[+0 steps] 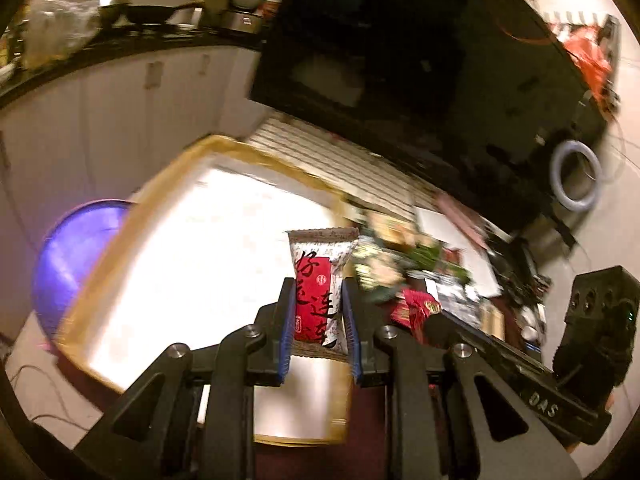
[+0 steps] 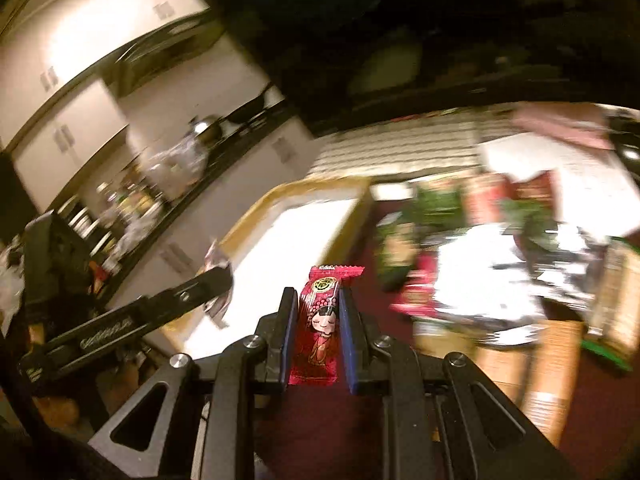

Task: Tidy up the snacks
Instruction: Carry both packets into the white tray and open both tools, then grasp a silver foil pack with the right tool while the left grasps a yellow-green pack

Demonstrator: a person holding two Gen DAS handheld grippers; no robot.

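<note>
Bare white tray (image 1: 192, 248) floor, free room; snack clutter (image 1: 400, 256) crowding its right rim.

My left wrist camera is looking forward and down along my left gripper (image 1: 318, 312), sitting close above the gold-rimmed tray (image 1: 100, 272), with the kitchen counter (image 1: 120, 36) far behind. My right wrist camera is looking down along my right gripper (image 2: 319, 328), slightly further back, facing the same tray (image 2: 256, 216) from its right side. Both views are sharing the tray, the snack pile (image 1: 400, 264) (image 2: 460, 240) and the counter (image 2: 168, 184). Each view is catching the other gripper at its edge. Heavy blur.
</note>
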